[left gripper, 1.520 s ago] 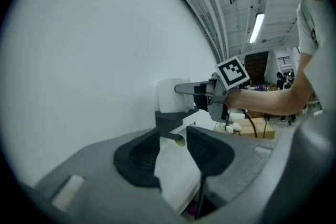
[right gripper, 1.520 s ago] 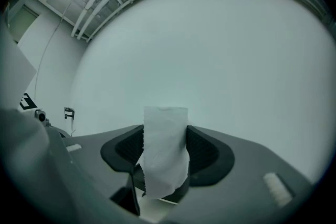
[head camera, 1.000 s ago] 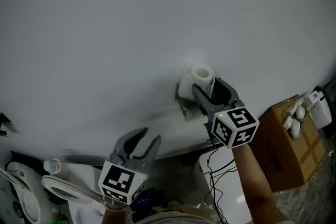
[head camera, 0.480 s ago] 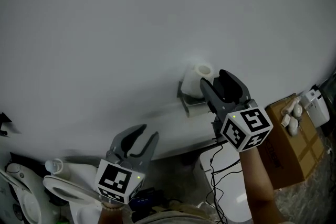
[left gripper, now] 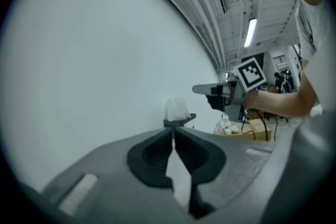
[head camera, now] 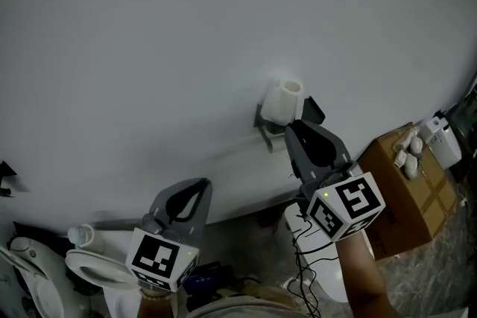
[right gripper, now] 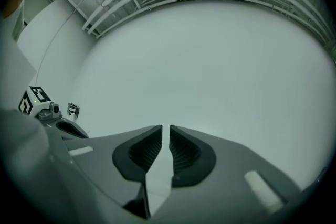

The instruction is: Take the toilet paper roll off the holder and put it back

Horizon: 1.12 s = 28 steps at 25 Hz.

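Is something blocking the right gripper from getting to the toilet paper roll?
Nothing visible does. The right gripper, whose jaws have just been closing with nothing between them, sits right beside the toilet paper roll on its holder, with only bare wall around.

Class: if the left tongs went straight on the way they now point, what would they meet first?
Probably the toilet paper roll on its holder, in line beyond the left tongs; depth is unclear.

The left gripper fills the bottom, and its jaws have just been closing and now meet with nothing between them. At 12 o'clock beyond its tips, the toilet paper roll sits on its dark holder against the white wall. At the roll's 2 o'clock hangs the right gripper.
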Each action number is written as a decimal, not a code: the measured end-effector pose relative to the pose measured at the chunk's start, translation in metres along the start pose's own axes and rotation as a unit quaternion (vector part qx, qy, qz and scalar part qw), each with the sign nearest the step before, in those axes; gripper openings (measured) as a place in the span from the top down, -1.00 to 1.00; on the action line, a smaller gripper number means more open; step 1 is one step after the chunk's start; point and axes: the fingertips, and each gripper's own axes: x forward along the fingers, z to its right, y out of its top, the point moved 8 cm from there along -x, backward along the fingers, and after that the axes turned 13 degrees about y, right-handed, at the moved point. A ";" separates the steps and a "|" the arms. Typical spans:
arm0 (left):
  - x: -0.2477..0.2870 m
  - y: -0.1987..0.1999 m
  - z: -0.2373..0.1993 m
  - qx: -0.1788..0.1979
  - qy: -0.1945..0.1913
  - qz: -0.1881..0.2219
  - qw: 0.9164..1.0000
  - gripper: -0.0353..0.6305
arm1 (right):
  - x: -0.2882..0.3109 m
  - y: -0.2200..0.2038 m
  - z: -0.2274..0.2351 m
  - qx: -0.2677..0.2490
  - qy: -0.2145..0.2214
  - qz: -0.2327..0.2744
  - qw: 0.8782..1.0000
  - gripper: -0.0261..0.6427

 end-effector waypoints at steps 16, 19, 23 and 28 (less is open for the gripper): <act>-0.072 -0.026 -0.016 -0.005 -0.016 -0.014 1.000 0.91 | -0.023 -0.039 -0.109 0.072 0.005 -0.023 0.997 0.87; -0.085 -0.030 -0.018 -0.009 -0.016 -0.016 1.000 0.91 | -0.030 -0.047 -0.127 0.086 -0.001 -0.023 0.996 0.87; -0.101 -0.039 -0.019 -0.010 -0.022 -0.022 0.999 0.91 | -0.039 -0.055 -0.144 0.090 -0.012 -0.036 0.995 0.87; -0.116 -0.048 -0.020 -0.012 -0.027 -0.036 0.999 0.92 | -0.049 -0.067 -0.159 0.112 -0.027 -0.045 0.992 0.88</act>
